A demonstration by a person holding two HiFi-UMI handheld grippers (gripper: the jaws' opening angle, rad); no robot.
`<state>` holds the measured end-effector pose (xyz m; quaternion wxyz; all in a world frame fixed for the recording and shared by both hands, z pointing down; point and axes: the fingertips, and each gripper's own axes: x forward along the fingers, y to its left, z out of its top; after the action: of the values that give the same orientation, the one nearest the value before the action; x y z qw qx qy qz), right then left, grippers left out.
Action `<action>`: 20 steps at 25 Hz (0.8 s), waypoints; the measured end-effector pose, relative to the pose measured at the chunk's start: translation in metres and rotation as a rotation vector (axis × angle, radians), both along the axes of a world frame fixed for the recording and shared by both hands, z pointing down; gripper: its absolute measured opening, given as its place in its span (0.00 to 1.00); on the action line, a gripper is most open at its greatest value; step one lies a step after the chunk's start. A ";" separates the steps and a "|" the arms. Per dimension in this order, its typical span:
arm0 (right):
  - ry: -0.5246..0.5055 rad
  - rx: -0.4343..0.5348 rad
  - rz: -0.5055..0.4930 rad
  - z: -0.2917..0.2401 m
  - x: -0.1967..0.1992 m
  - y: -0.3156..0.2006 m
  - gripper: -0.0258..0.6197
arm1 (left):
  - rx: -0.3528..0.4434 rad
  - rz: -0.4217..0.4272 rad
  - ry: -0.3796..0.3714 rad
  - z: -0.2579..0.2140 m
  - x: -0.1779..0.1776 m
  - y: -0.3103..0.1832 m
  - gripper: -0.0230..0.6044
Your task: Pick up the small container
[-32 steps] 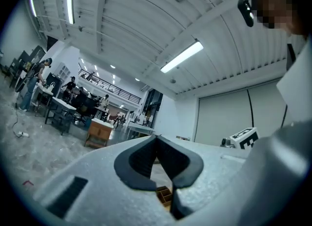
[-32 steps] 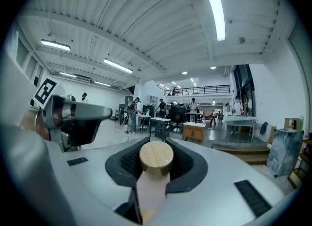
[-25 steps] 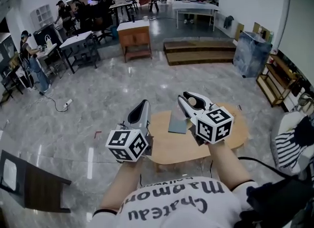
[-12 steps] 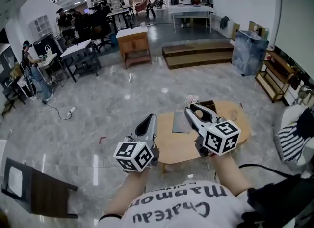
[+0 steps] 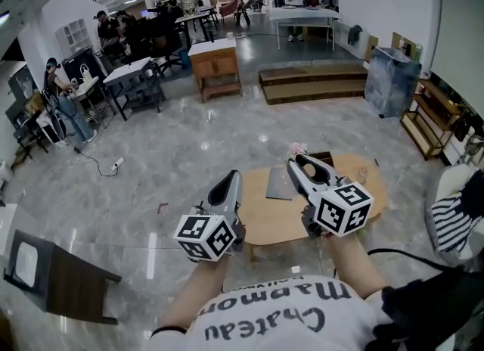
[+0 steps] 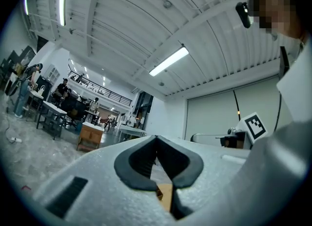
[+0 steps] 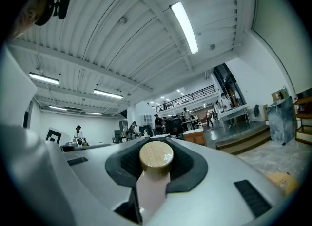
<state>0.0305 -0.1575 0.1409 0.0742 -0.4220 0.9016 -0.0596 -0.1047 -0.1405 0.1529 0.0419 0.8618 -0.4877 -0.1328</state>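
Observation:
The small container (image 7: 155, 171) has a pale pink body and a round wooden lid (image 7: 156, 155). My right gripper (image 7: 156, 158) is shut on it, pads against its sides. In the head view the right gripper (image 5: 300, 164) hangs over the low wooden table (image 5: 265, 225), with the container (image 5: 308, 169) showing between its jaws. My left gripper (image 5: 228, 185) is beside it, over the table's left edge. Its jaws are together with nothing between them. In the left gripper view the left gripper (image 6: 157, 144) shows its dark pads meeting at the tip.
On the table lie a grey pad (image 5: 278, 183), a dark box (image 5: 323, 159), pink flowers (image 5: 297, 149) and a small glass (image 5: 361, 177). A dark chair (image 5: 57, 285) stands at lower left and a striped cloth (image 5: 450, 228) at right. Wooden steps (image 5: 314, 83), a cabinet (image 5: 215, 66) and people at desks are beyond.
Both grippers have drifted a little lower and to the right in the head view, while the table has slid toward the right. The right gripper keeps hold of the container.

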 end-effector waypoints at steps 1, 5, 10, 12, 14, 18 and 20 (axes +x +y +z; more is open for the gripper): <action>-0.001 0.000 -0.005 0.000 0.005 0.005 0.19 | 0.001 -0.007 0.004 0.000 0.004 0.005 0.05; 0.005 -0.015 -0.024 0.006 0.035 0.027 0.19 | -0.015 -0.026 0.014 0.008 0.035 0.028 0.05; 0.019 -0.033 -0.041 0.014 0.085 0.053 0.19 | -0.054 -0.044 0.034 0.026 0.086 0.053 0.05; 0.024 -0.038 -0.046 0.017 0.107 0.066 0.19 | -0.065 -0.050 0.043 0.032 0.108 0.065 0.05; 0.031 -0.042 -0.048 0.021 0.125 0.079 0.19 | -0.069 -0.052 0.046 0.035 0.126 0.079 0.05; 0.047 -0.061 -0.056 0.029 0.154 0.101 0.19 | -0.069 -0.053 0.041 0.038 0.158 0.107 0.05; 0.049 -0.067 -0.065 0.032 0.166 0.112 0.19 | -0.065 -0.059 0.034 0.037 0.171 0.119 0.05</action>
<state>0.1964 -0.0459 0.1728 0.0361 -0.3961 0.9138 -0.0817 0.0660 -0.0213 0.1901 0.0743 0.8429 -0.5161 -0.1327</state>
